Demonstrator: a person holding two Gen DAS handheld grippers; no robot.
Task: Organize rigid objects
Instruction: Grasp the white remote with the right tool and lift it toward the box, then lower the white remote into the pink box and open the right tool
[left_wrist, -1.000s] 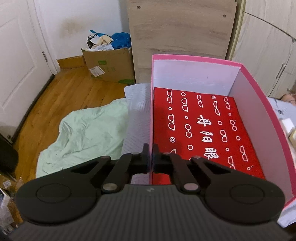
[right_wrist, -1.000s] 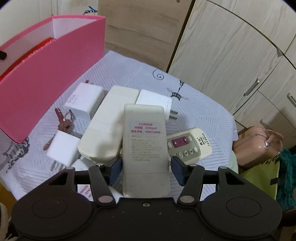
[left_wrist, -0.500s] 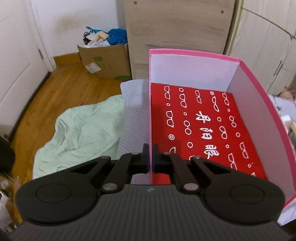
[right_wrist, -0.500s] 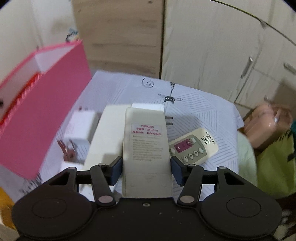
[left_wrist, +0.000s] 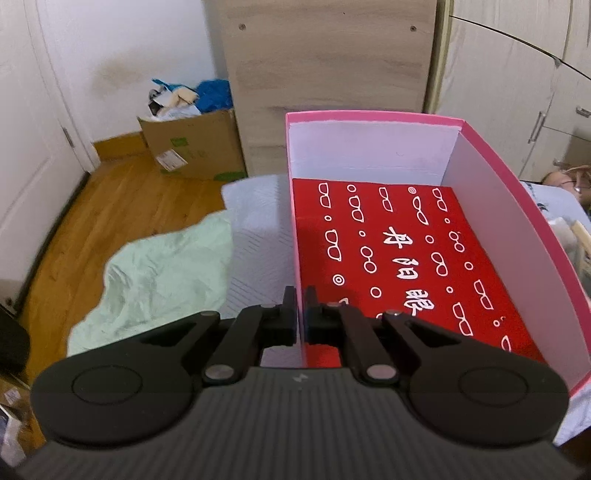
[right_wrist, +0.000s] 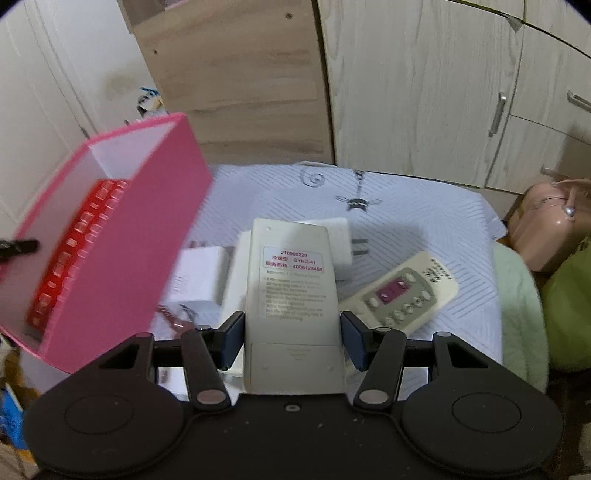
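White patterned table cloth (right_wrist: 424, 206) | our left hand-held gripper (left_wrist: 300, 319) is pinching the pink cardboard box (left_wrist: 517, 206) wall | our right hand-held gripper (right_wrist: 291, 341) is clamping the cream rectangular remote (right_wrist: 291, 295), now lifted clear of the pile, nearing the box.

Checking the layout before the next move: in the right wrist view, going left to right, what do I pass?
Pink box → white charger → held cream remote in the right tool → small remote with buttons → pink bag.

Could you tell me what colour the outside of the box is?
Pink; the box shows it best in the right wrist view.
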